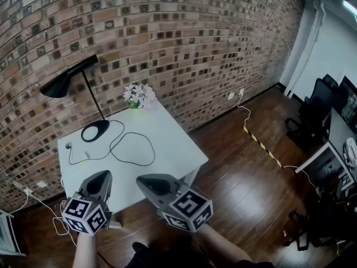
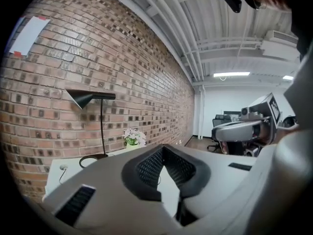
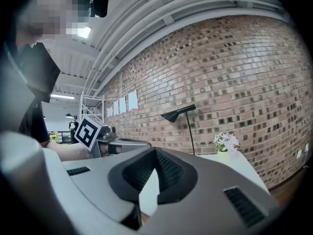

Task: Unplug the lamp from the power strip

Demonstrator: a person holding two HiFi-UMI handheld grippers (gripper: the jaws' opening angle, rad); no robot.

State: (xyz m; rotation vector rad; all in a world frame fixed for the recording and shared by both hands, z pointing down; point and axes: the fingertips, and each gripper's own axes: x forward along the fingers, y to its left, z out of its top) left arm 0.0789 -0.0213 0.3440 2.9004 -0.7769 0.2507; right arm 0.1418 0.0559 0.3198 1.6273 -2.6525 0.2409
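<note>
Left gripper (image 1: 102,176) and right gripper (image 1: 144,181), both clenched empty, face the white table's (image 1: 170,159) front edge. Open wood floor (image 1: 240,172) lies to its right; the black lamp (image 1: 95,130) stands far-left.

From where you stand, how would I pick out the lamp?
Find the brick wall, then the white table in front of it. Near the table's far left corner stands the lamp: a thin black stem on a round base with a slanted cone shade, towering over the pot of white flowers.
</note>
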